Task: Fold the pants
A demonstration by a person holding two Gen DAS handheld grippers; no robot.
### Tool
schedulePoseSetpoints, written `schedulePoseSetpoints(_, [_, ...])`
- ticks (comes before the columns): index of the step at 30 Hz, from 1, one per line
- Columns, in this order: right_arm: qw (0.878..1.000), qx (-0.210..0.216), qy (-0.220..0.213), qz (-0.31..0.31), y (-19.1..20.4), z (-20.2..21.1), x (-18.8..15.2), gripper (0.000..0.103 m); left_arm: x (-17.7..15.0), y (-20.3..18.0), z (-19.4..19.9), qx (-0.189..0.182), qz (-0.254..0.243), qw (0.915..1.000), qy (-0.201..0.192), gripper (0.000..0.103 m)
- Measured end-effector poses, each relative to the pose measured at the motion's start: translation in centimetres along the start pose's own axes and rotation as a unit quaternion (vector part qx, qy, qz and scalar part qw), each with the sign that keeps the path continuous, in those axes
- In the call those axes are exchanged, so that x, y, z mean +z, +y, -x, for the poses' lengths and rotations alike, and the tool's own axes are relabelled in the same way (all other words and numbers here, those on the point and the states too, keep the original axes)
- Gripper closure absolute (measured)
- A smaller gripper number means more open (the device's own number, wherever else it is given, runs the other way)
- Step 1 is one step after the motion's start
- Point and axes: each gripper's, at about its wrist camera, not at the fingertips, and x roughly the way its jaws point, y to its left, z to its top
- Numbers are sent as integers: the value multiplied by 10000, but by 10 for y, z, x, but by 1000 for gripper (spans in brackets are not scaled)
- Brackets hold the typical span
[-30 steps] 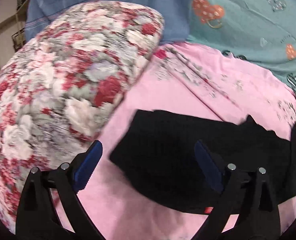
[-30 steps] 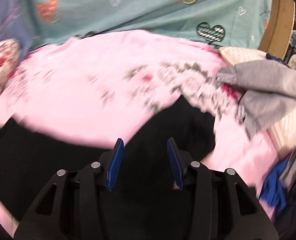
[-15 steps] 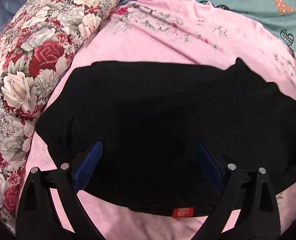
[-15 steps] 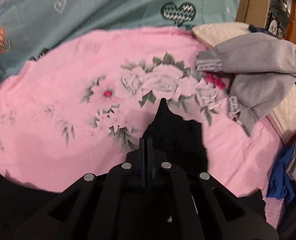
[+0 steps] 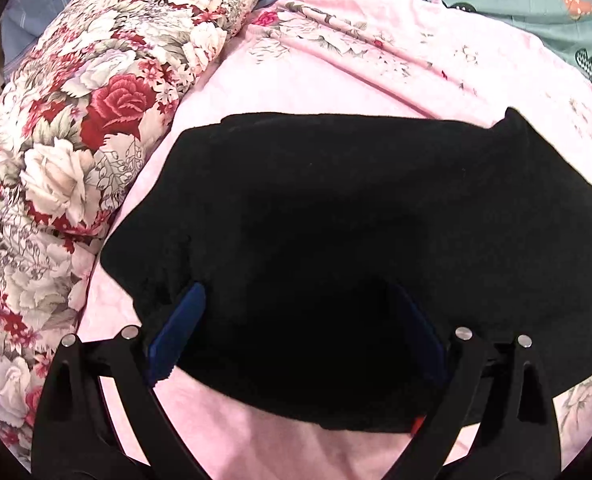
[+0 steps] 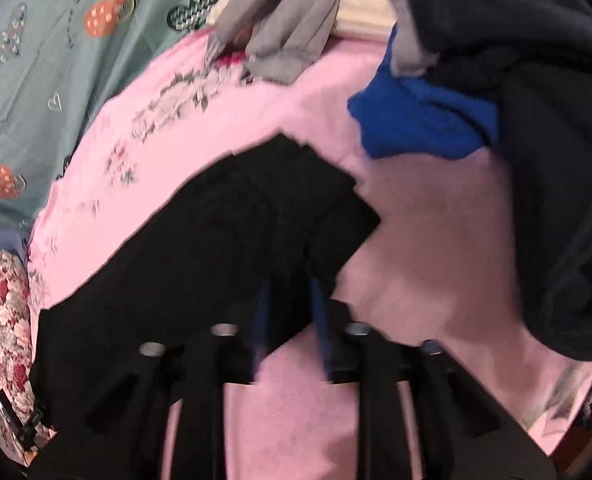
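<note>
Black pants [image 5: 335, 208] lie spread flat on a pink floral bedsheet [image 5: 375, 72]. My left gripper [image 5: 296, 292] hovers low over their near edge, wide open, its blue pads [image 5: 176, 328] straddling the cloth without pinching it. In the blurred, tilted right wrist view the pants [image 6: 216, 232] end in a squared edge toward the upper right. My right gripper [image 6: 290, 284] sits at their near edge with its jaws opening. A narrow gap shows between its blue pads [image 6: 319, 312], with black cloth lying in it but not pressed.
A rolled floral quilt [image 5: 76, 140] lines the left side of the bed. A teal heart-print sheet [image 5: 535, 8] lies beyond. A pile of grey [image 6: 288, 20], blue [image 6: 415, 120] and dark [image 6: 555, 160] clothes crowds the right side.
The left gripper sank closer to the pants and stayed open. The right gripper shut at the pants' far end half a second ago; it has since swung sideways, rolled, and its pads have parted.
</note>
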Motion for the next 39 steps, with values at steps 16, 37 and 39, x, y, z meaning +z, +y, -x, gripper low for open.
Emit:
schedulePoseSetpoints(16, [9790, -1518, -525, 1253, 62, 5, 18, 94, -6, -9, -3, -62, 35, 10000, 5, 8])
schedulePoseSetpoints(37, [9570, -2070, -431, 1985, 65, -20, 22, 54, -13, -4, 14, -225, -94, 9996, -171, 8])
schedulePoseSetpoints(39, [9618, -1954, -67, 1917, 61, -47, 29, 58, -15, -6, 11, -169, -160, 9996, -153, 8])
